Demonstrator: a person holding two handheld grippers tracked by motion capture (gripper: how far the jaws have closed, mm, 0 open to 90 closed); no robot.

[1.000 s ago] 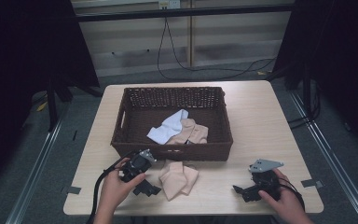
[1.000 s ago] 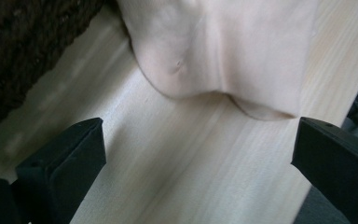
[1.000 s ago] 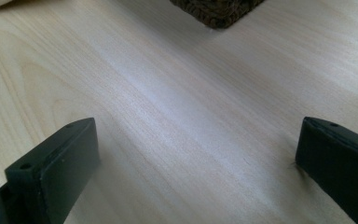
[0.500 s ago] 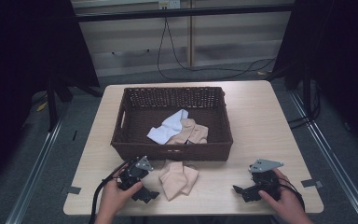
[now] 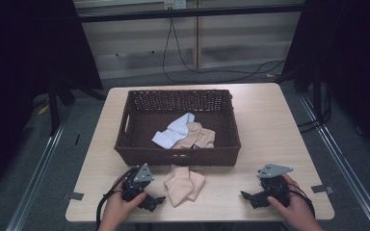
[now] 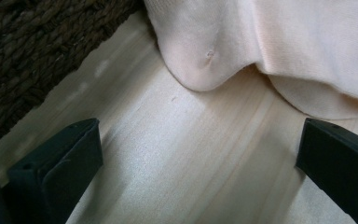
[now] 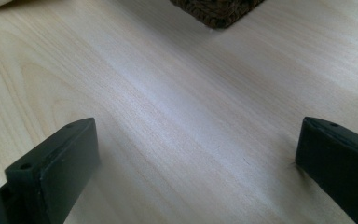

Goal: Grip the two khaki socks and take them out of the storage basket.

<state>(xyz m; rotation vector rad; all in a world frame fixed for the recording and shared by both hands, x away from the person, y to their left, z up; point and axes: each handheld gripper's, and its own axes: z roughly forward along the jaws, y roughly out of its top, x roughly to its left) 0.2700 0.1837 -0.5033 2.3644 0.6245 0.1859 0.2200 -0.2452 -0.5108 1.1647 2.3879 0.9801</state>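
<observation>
The peach cloth lies loosely folded on the worktop, just in front of the wicker basket. It is soft, pale and matte, with rounded folded edges and a small pucker visible in the left gripper view. The left tongs rest just beside its left edge, jaws spread, gripping nothing. The right tongs sit well apart to the right, jaws spread over bare wood. Inside the basket lie a white cloth and another peach cloth.
</observation>
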